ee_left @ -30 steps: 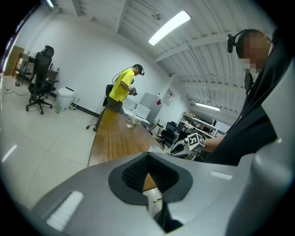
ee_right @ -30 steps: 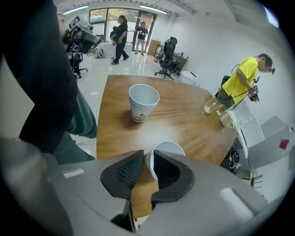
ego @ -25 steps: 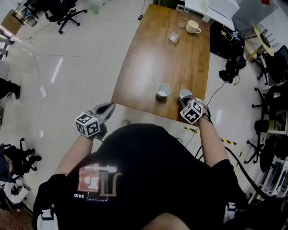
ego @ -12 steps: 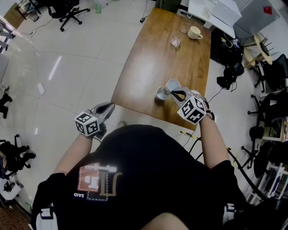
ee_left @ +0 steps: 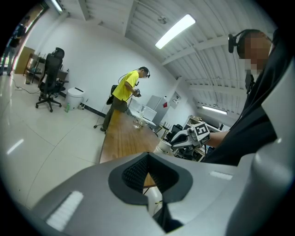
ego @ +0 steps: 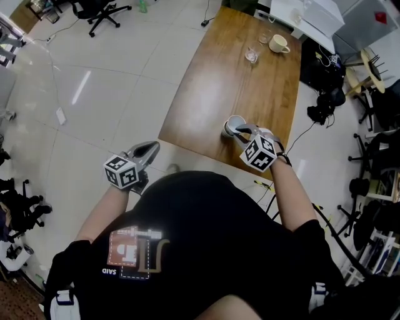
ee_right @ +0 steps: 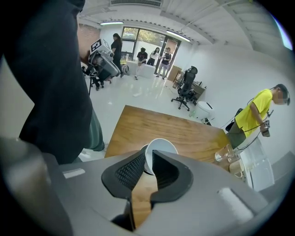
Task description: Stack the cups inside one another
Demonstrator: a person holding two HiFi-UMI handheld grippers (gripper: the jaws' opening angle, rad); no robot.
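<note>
Two white cups are at the near right end of the wooden table (ego: 212, 81). My right gripper (ego: 241, 130) is shut on the rim of one white cup (ego: 235, 122), which is tilted and sits in or just over the second cup (ego: 227, 131). In the right gripper view the held cup (ee_right: 161, 150) has its wall pinched between the jaws, and the other cup's rim (ee_right: 142, 148) peeks out at its left. My left gripper (ego: 152, 148) hangs over the floor left of the table, shut and holding nothing (ee_left: 146, 159).
A cream mug (ego: 279, 44) and two clear glasses (ego: 252, 55) stand at the table's far end. A person in a yellow shirt (ee_right: 256, 115) stands beside that end. Office chairs (ego: 100, 12) and cables surround the table on the tiled floor.
My right gripper lifted a white cup from the table's near right corner, carried it left and lowered it onto the second cup. My left gripper has stayed still.
</note>
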